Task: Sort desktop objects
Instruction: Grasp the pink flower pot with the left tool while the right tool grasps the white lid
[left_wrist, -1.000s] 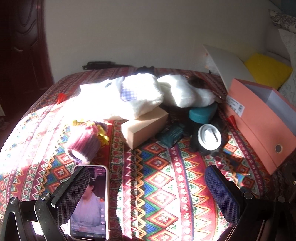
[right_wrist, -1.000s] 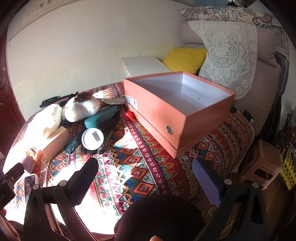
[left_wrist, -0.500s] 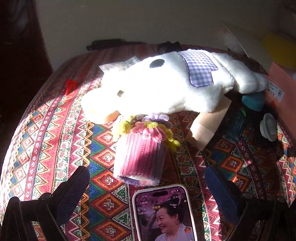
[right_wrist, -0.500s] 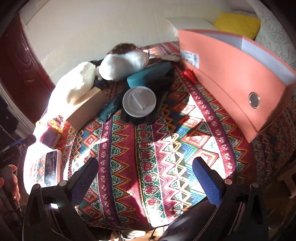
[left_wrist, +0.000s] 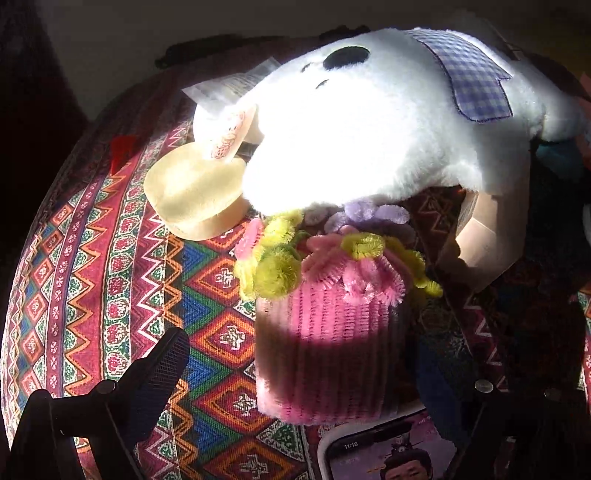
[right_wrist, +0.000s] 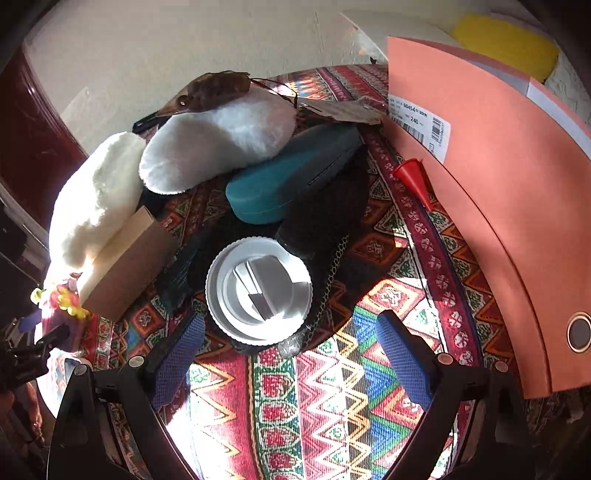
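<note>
A pink pipe-cleaner pot of fuzzy flowers (left_wrist: 325, 343) lies on its side on the patterned cloth (left_wrist: 110, 280), right in front of my open left gripper (left_wrist: 306, 373), its body between the two fingers without touching them. A white plush dog (left_wrist: 388, 122) lies just behind it. In the right wrist view a black bottle with a white cap (right_wrist: 258, 291) lies just ahead of my open right gripper (right_wrist: 291, 354). A teal glasses case (right_wrist: 291, 181) and a white plush bird (right_wrist: 221, 140) lie behind the bottle.
An open salmon-pink box (right_wrist: 498, 206) stands at the right, with a red cone (right_wrist: 413, 181) against it. A tan carton (right_wrist: 125, 266) sits under the plush dog. A lit phone (left_wrist: 388, 450) lies at the near edge. A hand (right_wrist: 22, 402) shows at far left.
Both grippers have moved forward and down. The left one closed in on the pink flower pot; the right one closed in on the white-capped bottle. Both stay open.
</note>
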